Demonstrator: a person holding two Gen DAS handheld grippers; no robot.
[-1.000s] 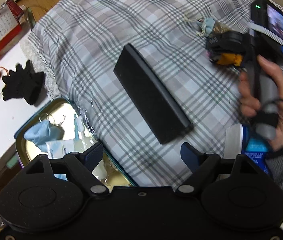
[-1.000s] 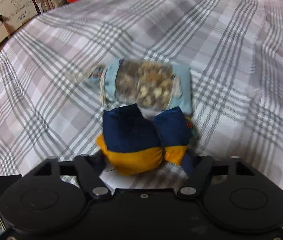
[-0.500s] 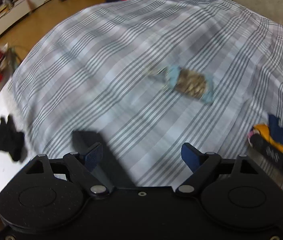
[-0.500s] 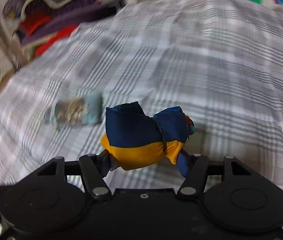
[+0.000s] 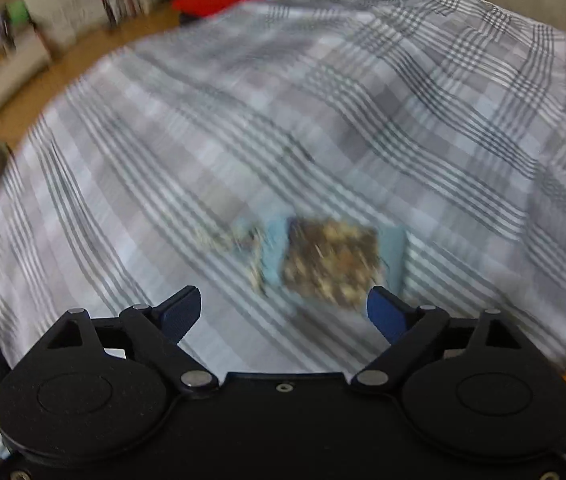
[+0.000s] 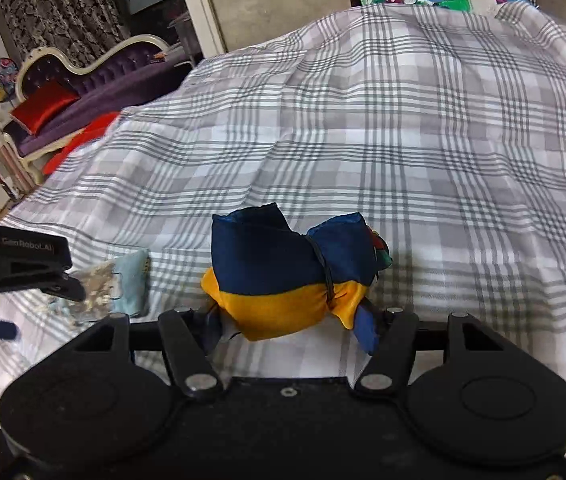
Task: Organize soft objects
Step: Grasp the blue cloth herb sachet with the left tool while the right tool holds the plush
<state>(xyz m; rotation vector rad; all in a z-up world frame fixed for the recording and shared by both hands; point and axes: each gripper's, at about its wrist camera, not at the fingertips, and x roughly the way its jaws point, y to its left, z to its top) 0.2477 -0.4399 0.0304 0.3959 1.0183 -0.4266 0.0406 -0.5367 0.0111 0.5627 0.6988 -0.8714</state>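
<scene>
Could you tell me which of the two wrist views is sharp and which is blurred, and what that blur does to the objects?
Left wrist view: motion blur smears the grey plaid bedcover and the light-blue pouch with a speckled brown panel; only the left gripper looks crisp. Right wrist view: sharp, evenly lit, fisheye-bowed; the navy-and-yellow fabric bundle in the right gripper reads clearly.

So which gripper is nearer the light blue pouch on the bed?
Left. The left gripper hangs just over the light blue pouch, opening and empty. The right gripper sits off to the pouch's side, gripping a blue-and-yellow bundle.
</scene>
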